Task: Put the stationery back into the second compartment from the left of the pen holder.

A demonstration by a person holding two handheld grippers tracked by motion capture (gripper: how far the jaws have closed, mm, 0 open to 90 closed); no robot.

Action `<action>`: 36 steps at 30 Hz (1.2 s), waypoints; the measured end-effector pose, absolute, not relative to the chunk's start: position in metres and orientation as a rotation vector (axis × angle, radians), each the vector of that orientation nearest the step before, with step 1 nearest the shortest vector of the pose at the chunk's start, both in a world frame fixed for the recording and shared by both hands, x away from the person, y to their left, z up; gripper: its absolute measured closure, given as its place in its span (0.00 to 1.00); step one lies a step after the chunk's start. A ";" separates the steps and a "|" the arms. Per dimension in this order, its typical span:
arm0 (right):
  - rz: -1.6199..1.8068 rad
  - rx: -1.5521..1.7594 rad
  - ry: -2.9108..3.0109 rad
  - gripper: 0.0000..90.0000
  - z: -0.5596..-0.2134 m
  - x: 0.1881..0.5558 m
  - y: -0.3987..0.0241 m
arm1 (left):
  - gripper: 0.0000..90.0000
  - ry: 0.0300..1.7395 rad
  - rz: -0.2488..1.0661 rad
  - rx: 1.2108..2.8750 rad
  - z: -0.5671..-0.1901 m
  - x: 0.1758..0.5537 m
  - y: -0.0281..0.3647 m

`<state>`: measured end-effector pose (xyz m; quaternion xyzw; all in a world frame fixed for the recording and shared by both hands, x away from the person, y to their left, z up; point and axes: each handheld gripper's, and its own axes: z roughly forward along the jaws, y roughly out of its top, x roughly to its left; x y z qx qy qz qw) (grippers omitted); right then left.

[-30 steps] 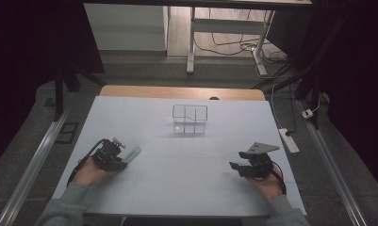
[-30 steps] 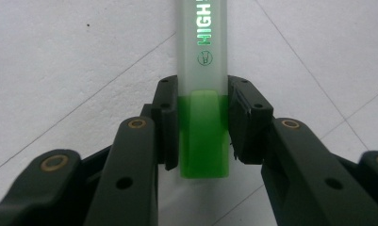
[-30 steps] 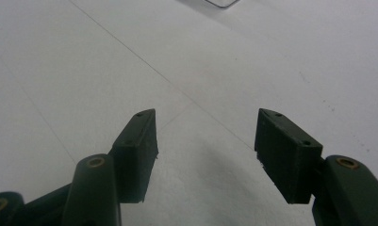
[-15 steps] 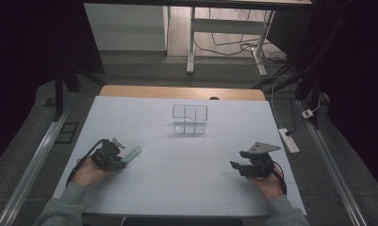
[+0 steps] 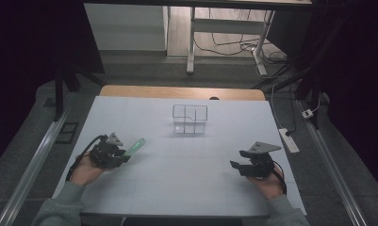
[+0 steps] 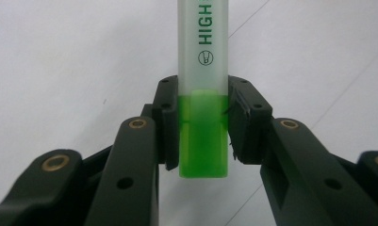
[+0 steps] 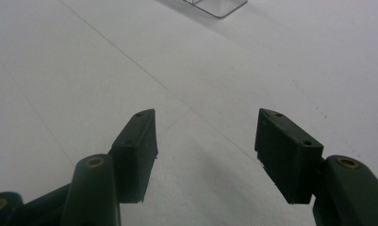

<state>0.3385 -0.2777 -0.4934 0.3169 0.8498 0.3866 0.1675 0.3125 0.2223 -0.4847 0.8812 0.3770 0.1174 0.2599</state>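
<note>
A green highlighter (image 6: 203,94) with a frosted cap stands between the pads of my left gripper (image 6: 203,122), which is shut on its green barrel. From above, the same highlighter (image 5: 135,147) pokes out of the left gripper (image 5: 123,153) toward the table's middle, at the left front of the white table (image 5: 186,160). My right gripper (image 5: 234,165) rests at the right front, jaws open and pointing left. Its own view shows the right gripper (image 7: 205,136) with nothing between the pads, over bare table.
A clear divided box (image 5: 190,119) stands at the middle back of the table; its corner (image 7: 215,7) shows at the top of the right gripper view. A power strip (image 5: 289,140) lies off the right edge.
</note>
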 end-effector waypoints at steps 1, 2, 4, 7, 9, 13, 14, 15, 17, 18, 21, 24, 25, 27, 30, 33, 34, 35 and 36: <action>1.100 0.901 2.418 0.43 -0.493 0.339 -0.277 | 0.74 1.008 0.322 2.388 -0.483 0.313 0.221; 1.101 0.897 2.420 0.43 -0.493 0.339 -0.277 | 0.74 0.997 0.327 2.389 -0.482 0.313 0.219; 1.101 0.896 2.419 0.43 -0.493 0.339 -0.277 | 0.74 0.968 0.331 2.390 -0.479 0.314 0.214; 1.103 0.893 2.418 0.42 -0.493 0.339 -0.276 | 0.74 0.933 0.333 2.395 -0.476 0.316 0.208; 1.105 0.888 2.419 0.42 -0.493 0.339 -0.276 | 0.74 0.910 0.339 2.394 -0.474 0.317 0.203; 1.101 0.883 2.417 0.42 -0.493 0.339 -0.274 | 0.74 0.872 0.350 2.401 -0.471 0.319 0.193; 1.102 0.882 2.418 0.42 -0.493 0.339 -0.274 | 0.74 0.863 0.352 2.400 -0.470 0.319 0.190; 1.104 0.880 2.420 0.42 -0.493 0.339 -0.274 | 0.74 0.852 0.353 2.402 -0.469 0.320 0.188; 1.105 0.878 2.424 0.41 -0.493 0.339 -0.273 | 0.74 0.834 0.358 2.404 -0.468 0.321 0.183; 1.106 0.876 2.424 0.41 -0.493 0.339 -0.273 | 0.74 0.823 0.357 2.408 -0.467 0.321 0.181; 1.109 0.871 2.427 0.41 -0.492 0.339 -0.273 | 0.74 0.802 0.362 2.409 -0.466 0.324 0.175; 1.110 0.868 2.431 0.40 -0.492 0.338 -0.272 | 0.74 0.777 0.360 2.419 -0.466 0.326 0.169; 1.112 0.865 2.433 0.40 -0.492 0.338 -0.272 | 0.74 0.767 0.359 2.424 -0.465 0.327 0.167; 1.122 0.861 2.433 0.39 -0.491 0.338 -0.270 | 0.74 0.746 0.363 2.430 -0.465 0.328 0.162; 1.118 0.850 2.436 0.38 -0.490 0.337 -0.268 | 0.74 0.728 0.358 2.438 -0.465 0.329 0.157; 1.121 0.833 2.444 0.38 -0.490 0.337 -0.266 | 0.74 0.668 0.354 2.457 -0.466 0.330 0.146; 1.116 0.834 2.447 0.38 -0.489 0.336 -0.265 | 0.74 0.657 0.355 2.466 -0.466 0.330 0.143; 1.123 0.828 2.445 0.38 -0.489 0.336 -0.264 | 0.74 0.646 0.356 2.473 -0.466 0.330 0.141; 1.123 0.825 2.446 0.37 -0.489 0.336 -0.264 | 0.74 0.638 0.355 2.477 -0.466 0.330 0.138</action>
